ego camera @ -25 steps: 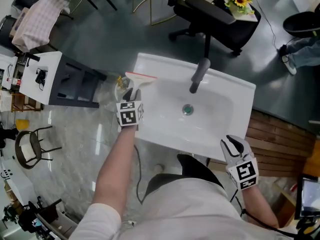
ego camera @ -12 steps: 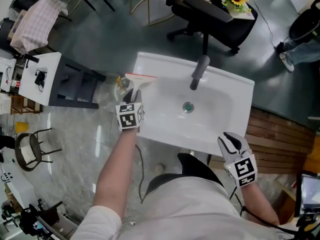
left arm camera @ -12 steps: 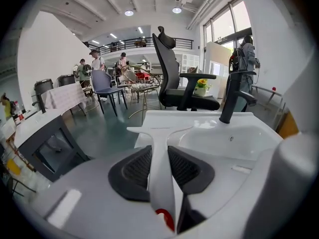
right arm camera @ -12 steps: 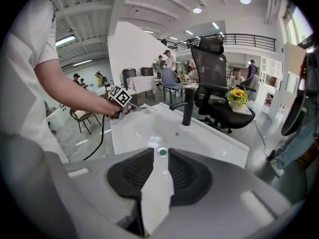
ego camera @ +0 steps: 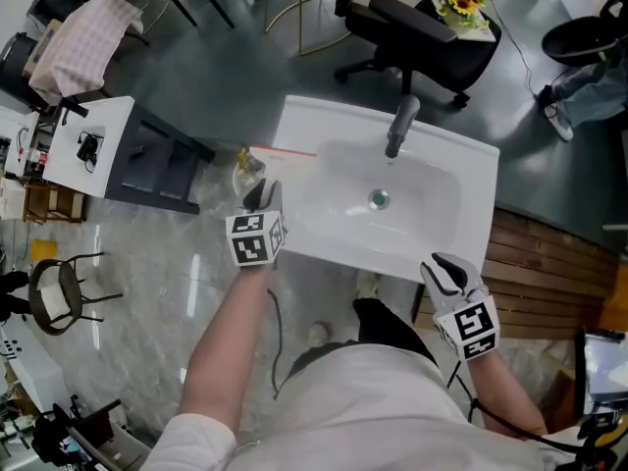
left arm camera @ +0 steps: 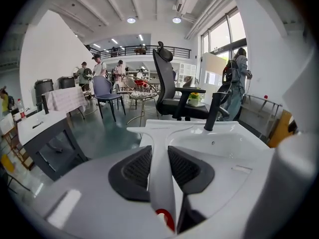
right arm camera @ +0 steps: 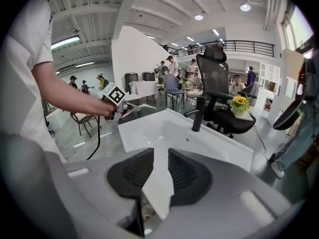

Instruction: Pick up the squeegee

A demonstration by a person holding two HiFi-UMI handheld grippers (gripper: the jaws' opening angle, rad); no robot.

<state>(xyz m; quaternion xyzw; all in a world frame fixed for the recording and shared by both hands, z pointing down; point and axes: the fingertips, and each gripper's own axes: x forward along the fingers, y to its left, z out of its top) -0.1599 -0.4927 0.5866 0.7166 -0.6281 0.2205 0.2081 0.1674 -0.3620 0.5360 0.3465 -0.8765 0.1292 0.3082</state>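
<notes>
While the left tool (ego camera: 262, 197) clamps the white squeegee (left arm camera: 160, 173) by its handle, jaws partway closed on it, the blade sits over the left rim of the sink (ego camera: 471, 155); the right tool (ego camera: 446, 271), jaws slightly apart and empty, hovers at the sink's near edge

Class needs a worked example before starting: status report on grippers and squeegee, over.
Left gripper shut on white red-edged squeegee, fingers on its handle. Right gripper open, empty, by white ceramic sink's near rim. Nothing in the way.
</notes>
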